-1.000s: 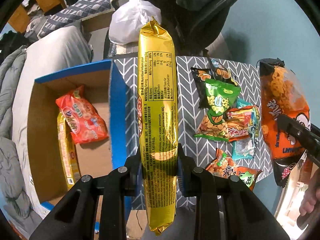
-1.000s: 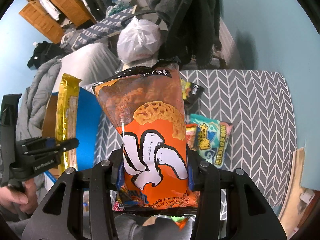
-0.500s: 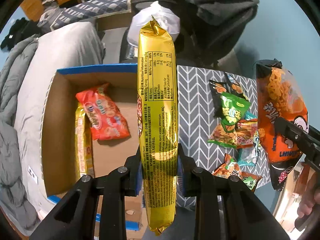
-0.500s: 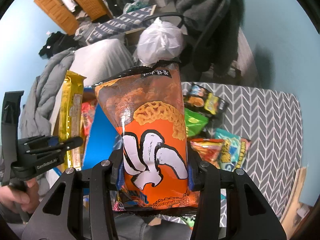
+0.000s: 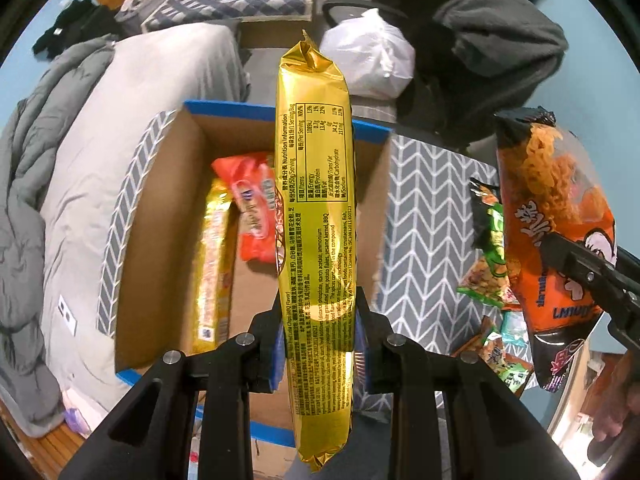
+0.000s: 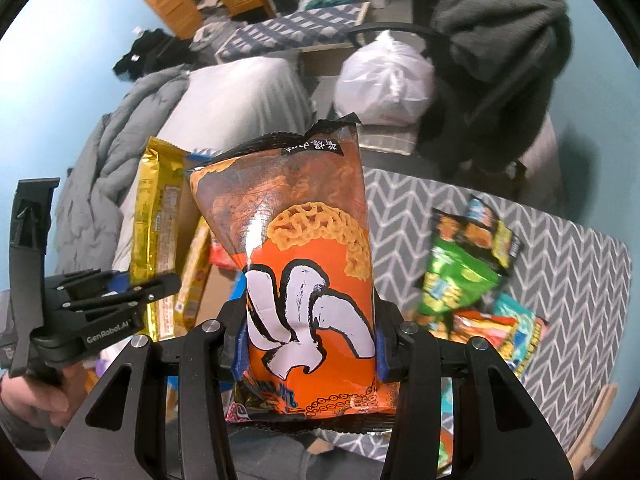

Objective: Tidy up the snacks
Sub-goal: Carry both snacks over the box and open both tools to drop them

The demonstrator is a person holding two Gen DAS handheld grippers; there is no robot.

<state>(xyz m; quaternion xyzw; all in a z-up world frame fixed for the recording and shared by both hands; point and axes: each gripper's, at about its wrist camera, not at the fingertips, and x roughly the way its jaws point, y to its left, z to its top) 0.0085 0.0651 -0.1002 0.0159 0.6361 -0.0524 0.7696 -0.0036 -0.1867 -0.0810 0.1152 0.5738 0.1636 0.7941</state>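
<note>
My left gripper (image 5: 320, 344) is shut on a long gold snack pack (image 5: 316, 216), held upright over the open cardboard box (image 5: 168, 200) with the blue rim. Inside the box lie a red snack bag (image 5: 252, 208) and a yellow pack (image 5: 212, 264). My right gripper (image 6: 308, 344) is shut on an orange noodle-snack bag (image 6: 304, 264), hanging over the table's left edge beside the box. In the left wrist view that orange bag (image 5: 552, 240) appears at the right. In the right wrist view the gold pack (image 6: 156, 240) and the left gripper (image 6: 120, 296) show at the left.
Several small snack bags (image 6: 464, 280) lie on the grey chevron tablecloth (image 6: 568, 264). A grey duvet (image 5: 60, 160) covers a bed left of the box. Behind stand a white plastic bag (image 5: 372, 56) and a chair draped with dark clothing (image 5: 496, 40).
Both grippers have moved left with their packs. The gold pack now hangs over the box interior instead of its right wall; the orange bag has left the table's middle for its left edge.
</note>
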